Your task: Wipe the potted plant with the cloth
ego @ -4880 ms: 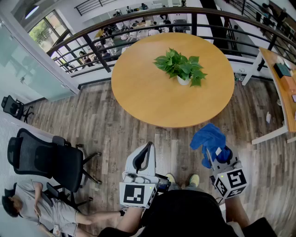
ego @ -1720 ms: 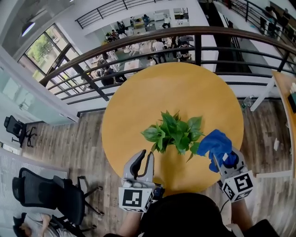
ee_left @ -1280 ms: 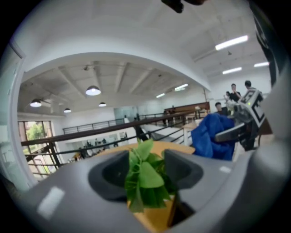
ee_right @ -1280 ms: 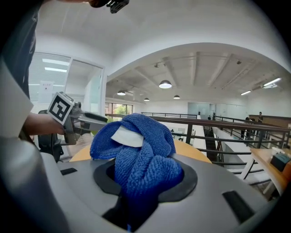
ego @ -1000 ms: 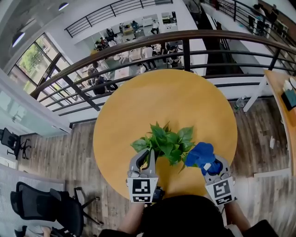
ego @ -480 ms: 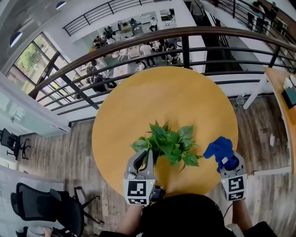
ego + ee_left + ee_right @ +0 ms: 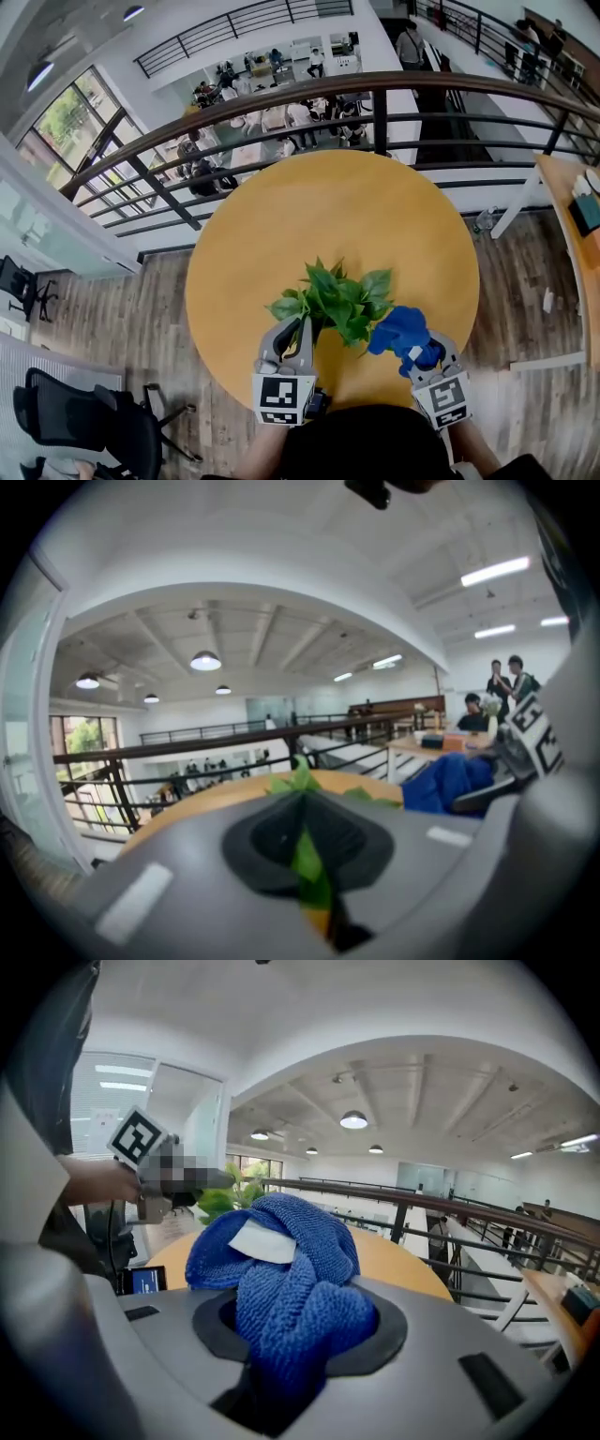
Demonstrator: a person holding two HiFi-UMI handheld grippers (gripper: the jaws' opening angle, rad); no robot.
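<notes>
The potted plant (image 7: 336, 298) stands on the round table (image 7: 309, 216) near its front edge. The left gripper (image 7: 292, 330) is closed on one leaf (image 7: 305, 860) at the plant's near-left side, and the right gripper (image 7: 419, 359) is clamped on the bunched blue cloth (image 7: 397, 329), held against or just beside the near-right leaves. Assessment: the wiping step is in hand, and the next move calls for drawing the cloth lightly along a leaf without tearing it or tipping the plant.

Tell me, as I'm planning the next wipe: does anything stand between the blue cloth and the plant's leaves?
Nothing visible does. The blue cloth, clamped in the right gripper, sits against the plant on its right; the left gripper pinches a leaf on the other side.
</notes>
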